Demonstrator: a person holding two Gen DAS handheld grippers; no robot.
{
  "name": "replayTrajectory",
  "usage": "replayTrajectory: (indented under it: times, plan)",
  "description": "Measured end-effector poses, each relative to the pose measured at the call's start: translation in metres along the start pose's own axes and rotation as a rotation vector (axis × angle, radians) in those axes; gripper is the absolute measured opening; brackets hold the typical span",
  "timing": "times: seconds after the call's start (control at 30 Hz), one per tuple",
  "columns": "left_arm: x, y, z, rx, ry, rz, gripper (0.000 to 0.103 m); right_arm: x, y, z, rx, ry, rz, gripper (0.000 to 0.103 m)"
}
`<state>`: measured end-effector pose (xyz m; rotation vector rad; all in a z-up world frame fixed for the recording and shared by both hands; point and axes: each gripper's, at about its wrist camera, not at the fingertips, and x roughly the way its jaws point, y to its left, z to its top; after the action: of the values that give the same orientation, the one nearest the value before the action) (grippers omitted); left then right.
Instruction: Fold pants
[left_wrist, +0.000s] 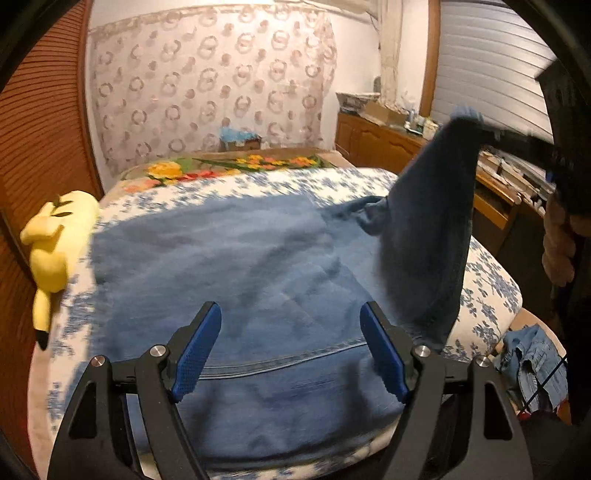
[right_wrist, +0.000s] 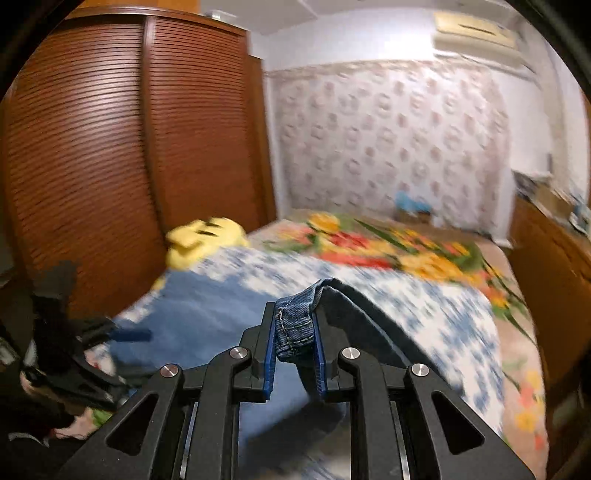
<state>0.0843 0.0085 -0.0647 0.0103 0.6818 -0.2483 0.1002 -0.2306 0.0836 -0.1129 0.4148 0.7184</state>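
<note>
The left gripper hung spread and empty just above the pants, which lay on the bed ahead of it. The right gripper pinched a denim hem, lifting one leg. No containers were discernible.

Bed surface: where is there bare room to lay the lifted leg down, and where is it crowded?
Free: the blue-flowered sheet between the jeans and the orange floral blanket, and the strip right of the raised leg. Crowded: the left edge, where the yellow plush toy lies, and the near middle, under the open left gripper.
</note>
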Motion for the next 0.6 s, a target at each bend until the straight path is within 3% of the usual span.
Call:
replayTrajectory:
  times: [0.17,0.27,0.43,0.6]
  plan:
    - [-0.018,0.026,-0.003,-0.042,-0.023,0.04,0.079,0.022,0.039,0.031,-0.06,-0.029,0.131,0.017]
    - [-0.024,0.041,-0.007,-0.068,-0.027,0.06,0.079,0.048,0.052,0.033,-0.089,0.033,0.195,0.017]
    - [-0.024,0.056,-0.013,-0.101,-0.021,0.077,0.079,0.085,0.055,0.017,-0.095,0.15,0.2,0.033]
    - [-0.019,0.059,-0.016,-0.102,-0.013,0.073,0.079,0.095,0.053,0.019,-0.118,0.172,0.153,0.037]
